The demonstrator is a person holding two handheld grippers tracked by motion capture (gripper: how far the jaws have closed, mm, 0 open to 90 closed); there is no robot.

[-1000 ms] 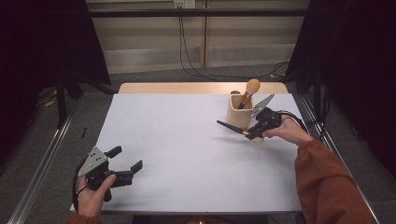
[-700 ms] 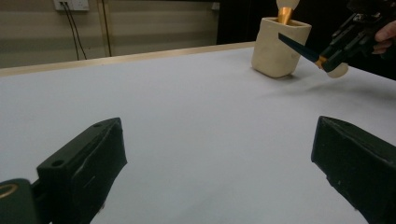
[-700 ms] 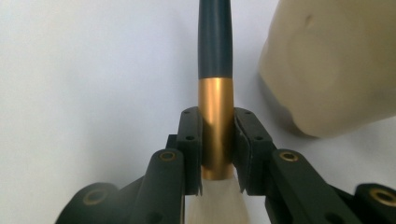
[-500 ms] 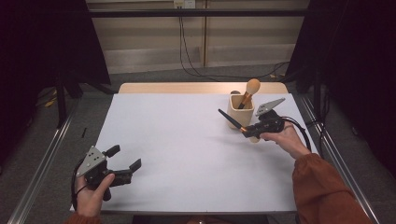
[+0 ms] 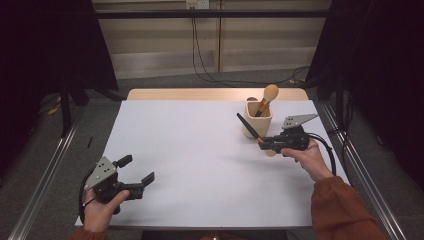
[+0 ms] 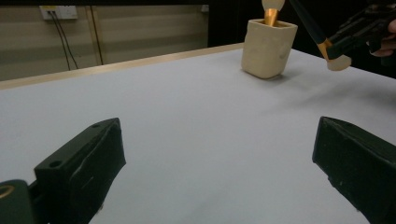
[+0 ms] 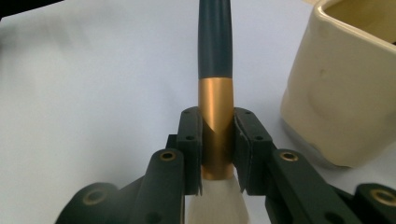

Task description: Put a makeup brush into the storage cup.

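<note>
My right gripper (image 5: pixel 264 144) is shut on a makeup brush (image 5: pixel 247 127), just in front of a cream cup (image 5: pixel 258 120) at the table's far right. In the right gripper view the pads clamp the gold ferrule (image 7: pixel 215 107); the dark handle points away past the cup (image 7: pixel 345 93), and pale bristles sit behind the jaws. A second brush (image 5: pixel 267 97) with a wooden handle stands in the cup. My left gripper (image 5: pixel 136 169) rests open at the near left corner, with nothing between its jaws (image 6: pixel 217 163). Its view shows the cup (image 6: pixel 268 46) and the held brush (image 6: pixel 310 28) far off.
A white sheet (image 5: pixel 200 165) covers the table, with a wooden strip (image 5: pixel 200 94) along the far edge. Metal rails (image 5: pixel 45 190) run down both sides on the floor. Cables hang down the back wall (image 5: pixel 197 45).
My right gripper has drawn a little toward the near right with the brush. The dark handle has swung upward alongside the cup. The left gripper has stayed put.
</note>
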